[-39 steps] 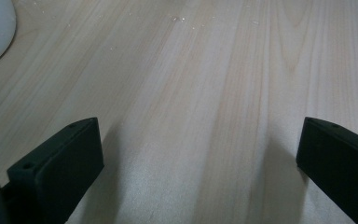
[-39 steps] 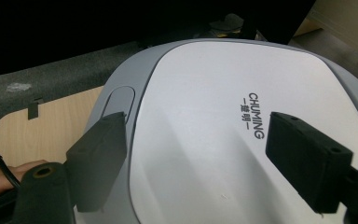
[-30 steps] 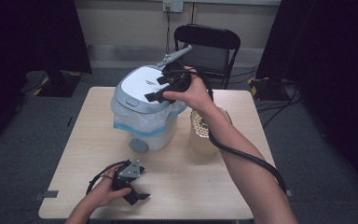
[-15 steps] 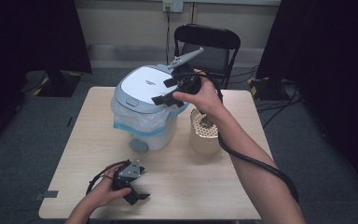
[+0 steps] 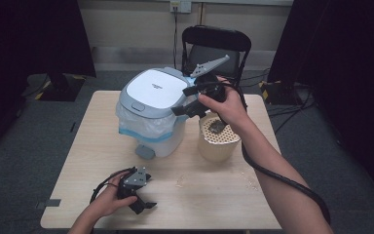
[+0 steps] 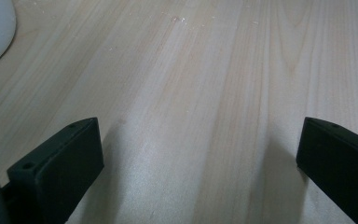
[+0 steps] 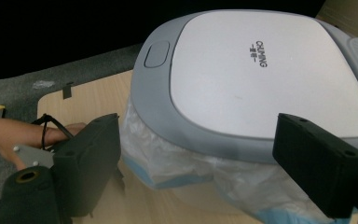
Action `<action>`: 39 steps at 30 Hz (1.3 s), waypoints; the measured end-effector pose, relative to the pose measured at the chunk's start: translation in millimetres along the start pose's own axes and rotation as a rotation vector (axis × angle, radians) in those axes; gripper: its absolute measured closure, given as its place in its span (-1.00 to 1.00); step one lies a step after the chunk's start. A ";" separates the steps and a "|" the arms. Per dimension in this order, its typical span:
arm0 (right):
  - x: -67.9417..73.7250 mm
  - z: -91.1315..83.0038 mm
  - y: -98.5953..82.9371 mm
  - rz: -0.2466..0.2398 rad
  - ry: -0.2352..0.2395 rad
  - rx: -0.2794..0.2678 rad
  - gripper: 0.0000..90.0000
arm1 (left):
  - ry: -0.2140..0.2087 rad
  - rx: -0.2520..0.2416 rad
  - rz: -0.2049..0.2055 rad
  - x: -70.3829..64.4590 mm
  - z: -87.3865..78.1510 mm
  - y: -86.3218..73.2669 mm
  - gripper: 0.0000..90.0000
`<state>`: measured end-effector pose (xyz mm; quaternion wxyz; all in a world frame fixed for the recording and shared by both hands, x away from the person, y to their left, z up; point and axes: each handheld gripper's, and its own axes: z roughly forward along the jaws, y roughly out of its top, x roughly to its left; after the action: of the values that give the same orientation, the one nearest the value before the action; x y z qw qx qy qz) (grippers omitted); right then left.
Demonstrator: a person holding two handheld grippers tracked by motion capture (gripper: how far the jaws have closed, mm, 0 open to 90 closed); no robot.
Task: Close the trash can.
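Bin w/ grey lid is seen just ahead of right gripper, jaws spread, nothing held. Left gripper is rested on table, jaws spread.

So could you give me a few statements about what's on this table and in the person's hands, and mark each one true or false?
1. The grey-and-white lidded bin, lined with a clear plastic bag, has its lid closed. True.
2. The right gripper is clamped on the bin's lid. False: its jaws stand wide open with nothing between them, held in the air by the bin's right side.
3. The left gripper is low over the pale wooden table near its front edge, jaws open. True.
4. The round beige container with a perforated top stands to the left of the bin. False: it stands to the bin's right.
5. A black folding chair stands behind the table. True.
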<state>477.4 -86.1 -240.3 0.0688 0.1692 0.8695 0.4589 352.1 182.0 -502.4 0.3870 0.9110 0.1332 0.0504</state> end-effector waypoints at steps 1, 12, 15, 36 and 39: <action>0.4 -1.9 -1.5 0.002 0.002 0.001 -0.67 | 0.002 0.003 0.001 0.0 -0.2 0.1 -1.00; 5.4 -14.8 -20.2 -0.006 0.003 0.016 -0.67 | 0.000 0.000 0.000 0.1 0.1 -0.1 -1.00; 6.8 -15.2 -26.6 -0.003 0.008 0.021 -0.67 | 0.001 -0.001 0.000 0.0 0.1 -0.1 -1.00; 21.9 -8.6 -66.1 -0.006 0.061 0.044 -0.68 | 0.001 -0.001 0.000 0.0 0.1 -0.1 -1.00; 22.8 -6.7 -71.7 -0.003 0.068 0.044 -0.67 | 0.003 -0.003 -0.001 -0.1 0.4 -0.2 -1.00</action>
<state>437.8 -120.6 -294.6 0.0360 0.1534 0.8816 0.4449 352.1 181.8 -502.8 0.3884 0.9102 0.1343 0.0515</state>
